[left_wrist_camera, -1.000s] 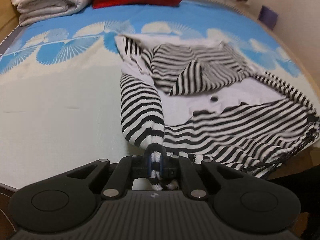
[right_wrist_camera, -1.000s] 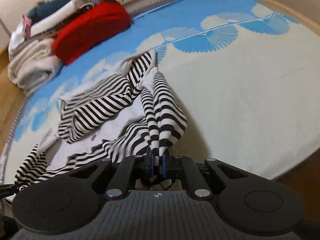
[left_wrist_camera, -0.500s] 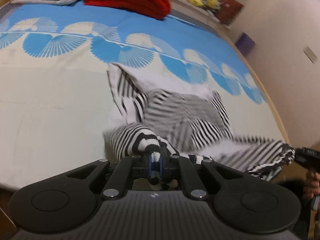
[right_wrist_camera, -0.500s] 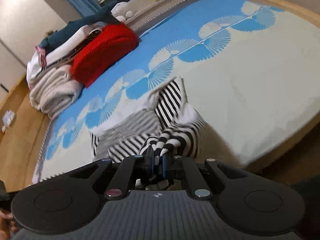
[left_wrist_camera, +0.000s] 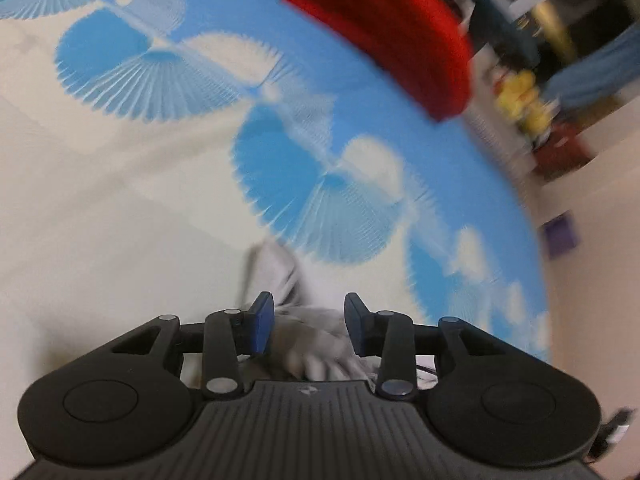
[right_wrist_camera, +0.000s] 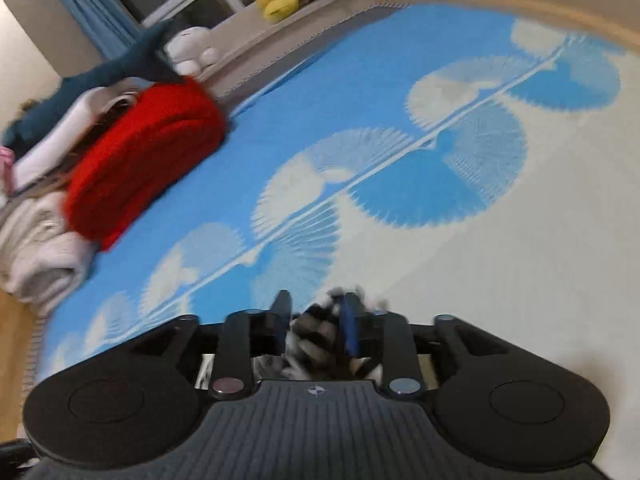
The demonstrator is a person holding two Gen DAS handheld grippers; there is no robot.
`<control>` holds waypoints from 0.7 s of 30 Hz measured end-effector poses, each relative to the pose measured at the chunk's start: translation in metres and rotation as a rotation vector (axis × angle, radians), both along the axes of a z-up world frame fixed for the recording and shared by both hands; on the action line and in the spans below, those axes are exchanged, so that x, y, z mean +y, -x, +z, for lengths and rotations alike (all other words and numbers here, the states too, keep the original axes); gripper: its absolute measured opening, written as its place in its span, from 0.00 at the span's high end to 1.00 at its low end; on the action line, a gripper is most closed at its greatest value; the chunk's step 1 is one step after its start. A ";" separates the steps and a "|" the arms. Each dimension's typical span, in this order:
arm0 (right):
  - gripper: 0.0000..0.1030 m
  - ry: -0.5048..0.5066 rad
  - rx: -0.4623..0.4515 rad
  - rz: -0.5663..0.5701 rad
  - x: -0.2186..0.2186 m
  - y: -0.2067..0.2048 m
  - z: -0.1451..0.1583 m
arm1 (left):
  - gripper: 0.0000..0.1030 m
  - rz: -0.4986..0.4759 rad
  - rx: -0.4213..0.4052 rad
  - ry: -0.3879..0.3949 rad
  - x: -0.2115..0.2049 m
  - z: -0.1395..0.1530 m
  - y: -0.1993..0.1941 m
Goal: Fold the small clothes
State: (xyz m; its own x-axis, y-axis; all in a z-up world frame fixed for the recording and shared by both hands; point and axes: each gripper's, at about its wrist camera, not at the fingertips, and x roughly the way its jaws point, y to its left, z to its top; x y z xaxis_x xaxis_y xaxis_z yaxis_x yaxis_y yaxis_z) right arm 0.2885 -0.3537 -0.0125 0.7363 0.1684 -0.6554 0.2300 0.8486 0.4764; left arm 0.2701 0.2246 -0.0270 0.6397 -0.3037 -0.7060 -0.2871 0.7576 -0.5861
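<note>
Bed cover, cream with blue fans, spreads broad and bare from 9 to 1 o'clock; red folded blanket lies at 10 o'clock near the headboard edge. Left gripper: jaws wide apart, blurred striped garment loose between them. Right gripper: jaws parted, striped cloth between, contact unclear.

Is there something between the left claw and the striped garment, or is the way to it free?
Nothing visible stands between them. The left claw is open, and the blurred striped garment lies directly between and below its fingers on the blue and cream bedspread. The red folded blanket sits far off, near the bed's far edge.
</note>
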 end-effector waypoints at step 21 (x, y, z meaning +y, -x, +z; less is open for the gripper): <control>0.51 0.546 0.009 0.561 0.063 -0.020 -0.044 | 0.39 -0.373 -0.039 -0.557 -0.084 -0.032 -0.043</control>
